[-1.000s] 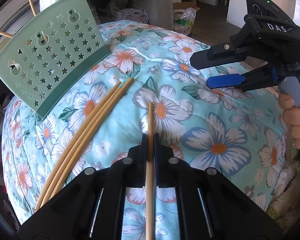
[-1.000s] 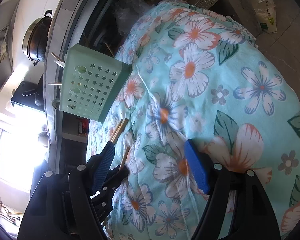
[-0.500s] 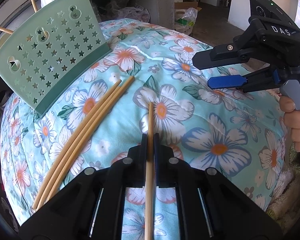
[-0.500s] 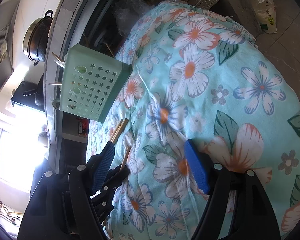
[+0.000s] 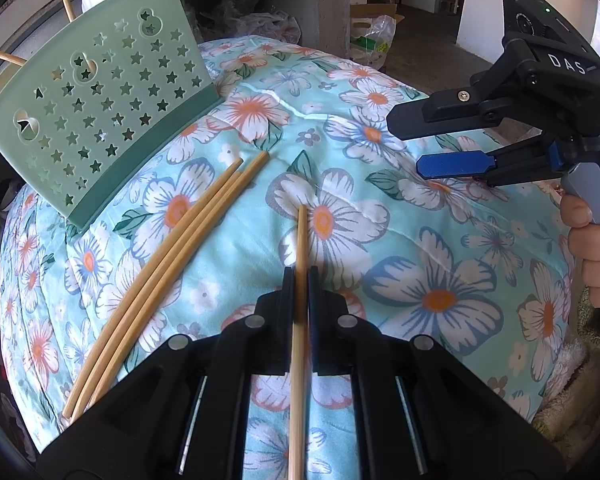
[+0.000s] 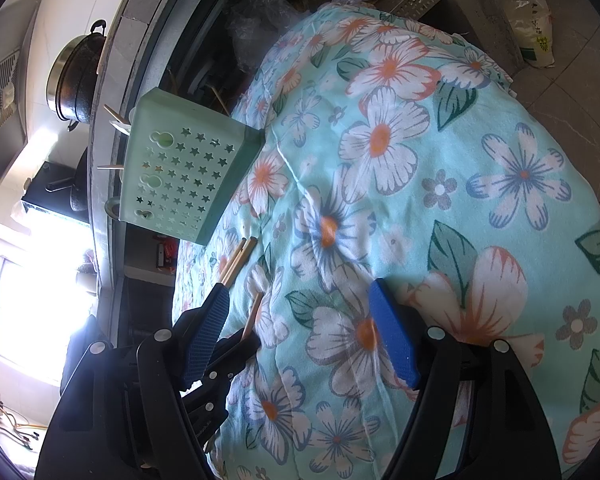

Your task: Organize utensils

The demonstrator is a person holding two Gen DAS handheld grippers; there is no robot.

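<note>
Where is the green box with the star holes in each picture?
Left wrist view: the green box is at the upper left, on the flowery blanket, beyond the three loose chopsticks.
Right wrist view: the green box is left of the middle, above the left hand-held gripper.
Shared landmark: the loose chopsticks point their tips toward the box's dark green base in both views.

Held chopstick runs off the bottom edge; holder contents mostly hidden
</note>
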